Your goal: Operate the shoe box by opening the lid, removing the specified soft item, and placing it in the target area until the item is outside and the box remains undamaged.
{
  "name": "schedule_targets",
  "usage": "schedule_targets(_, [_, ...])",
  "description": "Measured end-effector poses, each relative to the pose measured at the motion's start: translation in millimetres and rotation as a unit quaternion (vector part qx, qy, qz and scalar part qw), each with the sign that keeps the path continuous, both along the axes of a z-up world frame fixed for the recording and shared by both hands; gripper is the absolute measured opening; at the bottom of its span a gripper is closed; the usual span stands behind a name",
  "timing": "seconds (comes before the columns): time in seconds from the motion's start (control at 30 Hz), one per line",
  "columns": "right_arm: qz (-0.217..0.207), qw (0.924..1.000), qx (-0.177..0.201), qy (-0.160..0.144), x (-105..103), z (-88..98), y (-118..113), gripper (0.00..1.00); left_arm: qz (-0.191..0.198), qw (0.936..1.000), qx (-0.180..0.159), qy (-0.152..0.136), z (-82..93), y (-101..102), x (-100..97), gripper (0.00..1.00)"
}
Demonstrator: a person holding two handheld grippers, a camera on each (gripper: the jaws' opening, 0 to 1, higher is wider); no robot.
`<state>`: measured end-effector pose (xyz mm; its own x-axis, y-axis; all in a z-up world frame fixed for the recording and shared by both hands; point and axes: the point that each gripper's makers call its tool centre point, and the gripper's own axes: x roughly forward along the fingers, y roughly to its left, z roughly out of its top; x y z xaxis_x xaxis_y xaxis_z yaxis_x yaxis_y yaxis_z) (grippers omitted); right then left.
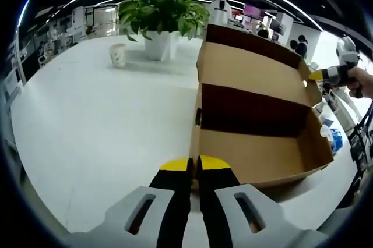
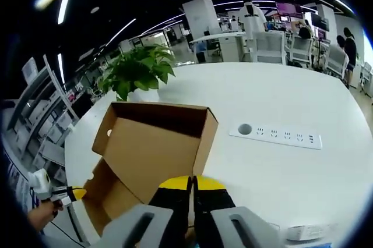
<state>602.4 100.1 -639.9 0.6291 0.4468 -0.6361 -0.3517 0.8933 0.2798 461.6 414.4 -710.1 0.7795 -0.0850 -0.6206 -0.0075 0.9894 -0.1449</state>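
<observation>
**Shoe box open on the white table, both grippers at its edges**

In the left gripper view, the left gripper (image 1: pixel 193 163) rises from six o'clock with its yellow-tipped jaws pressed together, no gap between them. The tips sit right at the near wall of the shoe box (image 1: pixel 256 114); whether they pinch the cardboard cannot be told. The box lies open, its brown interior exposed, and the lid (image 1: pixel 250 64) stands raised toward twelve o'clock, hinged along the far side. No soft item can be made out inside the part of the box that shows. At three o'clock the right gripper (image 1: pixel 317 75) comes in, held by a hand (image 1: pixel 361 82), its yellow tip touching the lid's right corner.

At eleven o'clock on the table (image 1: pixel 87 126) stand a potted plant (image 1: pixel 160 18) in a white pot and, just beside it, a small paper cup (image 1: pixel 118 55).

In the right gripper view, the right gripper (image 2: pixel 192 183) rises from six o'clock, jaws together, tips at the box's edge. The box (image 2: pixel 145 155) spreads toward nine o'clock with the plant (image 2: pixel 137 73) behind it. At eight o'clock the left gripper (image 2: pixel 74 192) meets the box's far corner. A white power strip (image 2: pixel 277 134) lies on the table at three o'clock, well apart from the box. Desks and chairs fill the far office.
</observation>
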Motion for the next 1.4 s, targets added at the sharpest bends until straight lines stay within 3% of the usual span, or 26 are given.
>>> schedule_targets(0.53, [0.010,0.9998,0.001,-0.018,-13,12.6,2,0.00,-0.001,1.0000,0.001,-0.004,0.6,0,0.6,0.02])
schedule_targets(1.4, [0.023,0.9987,-0.010,-0.044,-36,17.2,2,0.00,-0.007,1.0000,-0.001,-0.006,1.2,-1,1.0,0.02])
